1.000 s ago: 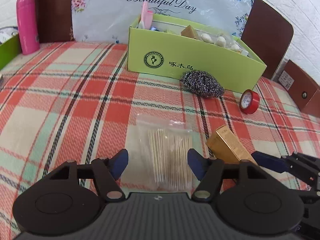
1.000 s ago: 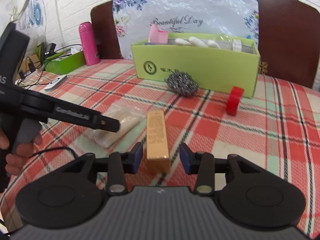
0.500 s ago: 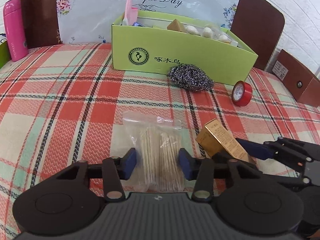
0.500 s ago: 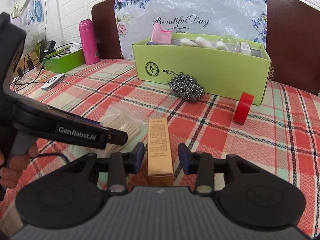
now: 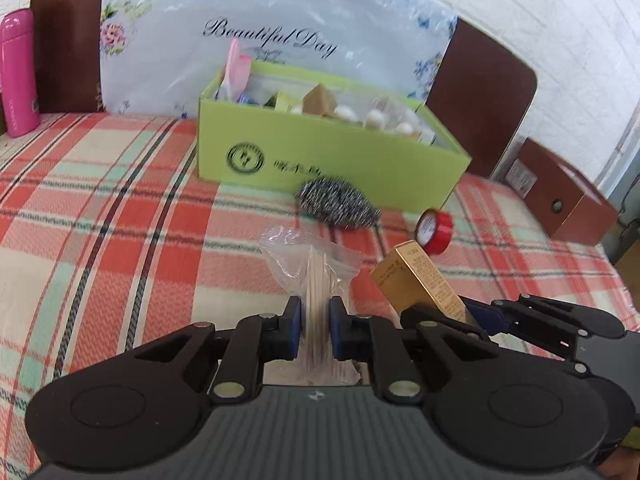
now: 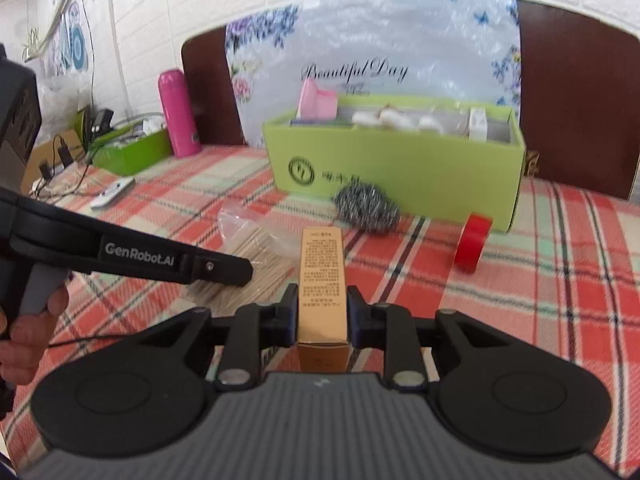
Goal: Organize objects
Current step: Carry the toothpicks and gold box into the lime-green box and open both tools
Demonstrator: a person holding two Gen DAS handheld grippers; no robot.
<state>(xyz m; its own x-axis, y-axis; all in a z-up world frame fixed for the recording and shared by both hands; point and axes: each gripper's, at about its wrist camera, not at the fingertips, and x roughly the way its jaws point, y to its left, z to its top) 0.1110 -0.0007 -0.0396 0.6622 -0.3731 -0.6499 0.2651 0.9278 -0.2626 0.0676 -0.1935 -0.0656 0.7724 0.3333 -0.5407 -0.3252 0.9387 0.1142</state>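
My left gripper point(image 5: 313, 322) is clamped on the bag of toothpicks point(image 5: 316, 280), squeezing the clear plastic into a narrow upright bundle just above the plaid tablecloth point(image 5: 120, 240). My right gripper point(image 6: 322, 314) is closed tight on the gold box point(image 6: 322, 280), which points forward between my fingers, its printed face up. In the left view that box point(image 5: 420, 280) sits just to the right of the bag. Beyond both lie the steel wool scrubber point(image 5: 336, 202) and the red tape roll point(image 5: 434, 226), near the front wall of the green storage box point(image 5: 332, 160). A pink bottle point(image 6: 178, 114) stands far left.
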